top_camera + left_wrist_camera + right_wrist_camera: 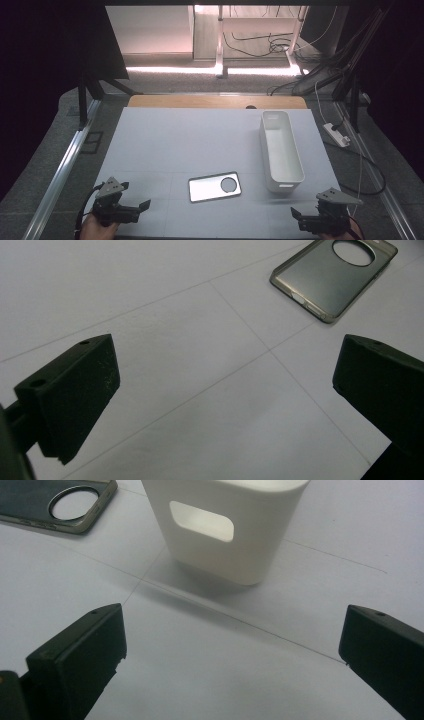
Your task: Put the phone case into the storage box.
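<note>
On the white table (175,140), a long white bin (281,150) stands right of a flat phone case (214,187). Left gripper (136,207) and right gripper (300,218), jaws wide, hover well apart from it

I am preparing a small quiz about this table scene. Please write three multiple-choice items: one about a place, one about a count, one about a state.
1. Where does the phone case lie?
A. inside the white bin
B. flat on the table, left of the white bin
C. in the left gripper

2. How many round holes does the phone case have?
A. one
B. two
C. three

3. How are the left gripper and right gripper?
A. both shut
B. both open, holding nothing
C. one holds the case

Key: 1 B, the case rests apart from the bin; 2 A, one circular cutout shows; 3 B, each gripper view shows jaws wide apart.
</note>
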A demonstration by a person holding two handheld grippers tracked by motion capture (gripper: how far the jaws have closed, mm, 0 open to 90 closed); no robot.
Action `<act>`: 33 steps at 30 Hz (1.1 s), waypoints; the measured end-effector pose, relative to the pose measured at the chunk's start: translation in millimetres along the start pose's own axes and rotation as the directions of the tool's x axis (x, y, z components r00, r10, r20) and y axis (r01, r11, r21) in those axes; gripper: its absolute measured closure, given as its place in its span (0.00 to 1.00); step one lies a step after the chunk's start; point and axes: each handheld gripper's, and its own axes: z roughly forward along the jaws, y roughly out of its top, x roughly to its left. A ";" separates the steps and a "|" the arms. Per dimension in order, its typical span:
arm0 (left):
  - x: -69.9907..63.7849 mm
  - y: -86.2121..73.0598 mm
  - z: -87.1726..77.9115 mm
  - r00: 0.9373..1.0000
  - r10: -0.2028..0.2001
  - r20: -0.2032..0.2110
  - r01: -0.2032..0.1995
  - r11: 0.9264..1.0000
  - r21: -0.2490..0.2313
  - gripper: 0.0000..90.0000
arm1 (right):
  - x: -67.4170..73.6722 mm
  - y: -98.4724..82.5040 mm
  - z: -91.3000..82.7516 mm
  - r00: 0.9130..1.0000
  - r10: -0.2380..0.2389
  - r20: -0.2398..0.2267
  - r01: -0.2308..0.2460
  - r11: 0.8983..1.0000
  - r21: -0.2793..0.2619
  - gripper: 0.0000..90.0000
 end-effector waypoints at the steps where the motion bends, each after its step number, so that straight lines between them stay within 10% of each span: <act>1: -0.8 1.4 1.0 1.000 0.004 0.006 -0.004 1.000 -0.002 0.00 | 0.0 0.0 0.0 1.000 0.000 -0.001 0.000 1.000 -0.001 0.00; 33: -20.6 46.2 39.7 0.989 0.108 0.100 -0.113 0.993 0.040 0.00 | 0.4 0.4 0.6 1.000 -0.010 -0.008 0.010 1.000 0.004 0.00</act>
